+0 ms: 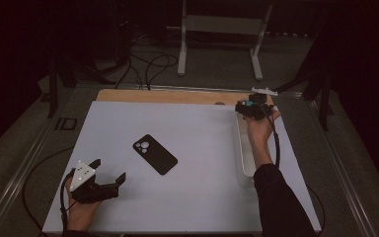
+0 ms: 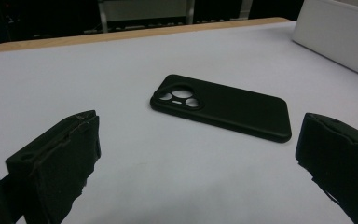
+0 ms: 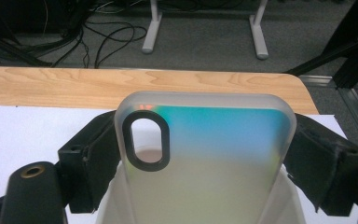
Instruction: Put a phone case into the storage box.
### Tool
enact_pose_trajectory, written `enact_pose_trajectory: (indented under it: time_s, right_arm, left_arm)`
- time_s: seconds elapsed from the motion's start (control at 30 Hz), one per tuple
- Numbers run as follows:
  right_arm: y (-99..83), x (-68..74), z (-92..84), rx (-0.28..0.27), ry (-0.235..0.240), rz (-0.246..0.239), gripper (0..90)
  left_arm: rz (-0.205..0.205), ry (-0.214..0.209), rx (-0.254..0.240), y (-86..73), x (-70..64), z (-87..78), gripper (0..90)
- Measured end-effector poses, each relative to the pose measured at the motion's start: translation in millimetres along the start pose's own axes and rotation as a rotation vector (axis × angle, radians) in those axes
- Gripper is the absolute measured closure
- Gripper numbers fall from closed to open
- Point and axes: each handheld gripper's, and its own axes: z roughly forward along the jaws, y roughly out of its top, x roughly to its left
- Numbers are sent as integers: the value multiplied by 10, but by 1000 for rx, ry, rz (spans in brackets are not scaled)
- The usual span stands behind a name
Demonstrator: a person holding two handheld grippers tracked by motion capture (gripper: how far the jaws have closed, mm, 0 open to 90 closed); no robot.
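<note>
Right gripper (image 3: 205, 158) clamps an iridescent case (image 3: 205, 154) (over the bin (image 1: 244, 148)); left gripper (image 1: 109, 174) fingers wide apart, holding nothing.

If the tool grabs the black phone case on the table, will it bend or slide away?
The black case looks thin and hollow, so it is probably light and may flex a little when squeezed. It lies flat on the smooth white mat, so it might skid if nudged. It won't roll. The left tool is open.

left gripper (image 1: 109, 174): black body, two blocky black jaws, grey three-cornered top plate with dark dots, black cable | right gripper (image 1: 240, 107): black body, teal mark, grey plate, black cable | right arm: dark long sleeve (image 1: 279, 202)
</note>
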Motion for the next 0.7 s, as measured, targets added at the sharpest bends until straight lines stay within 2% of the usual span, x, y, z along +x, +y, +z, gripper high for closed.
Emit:
enact_pose_trajectory:
  time_s: [0.17,0.33,0.7]
  right_arm:
    - [7,8,3,-6,10,0,150]
    - [9,9,-6,-7,21,6,98]
    - [44,-34,-103,-40,26,-2,95]
  left_arm:
    - [2,0,3,-1,0,2,4]
    - [1,-1,4,-2,0,2,4]
    - [1,0,5,-1,-3,3,4]
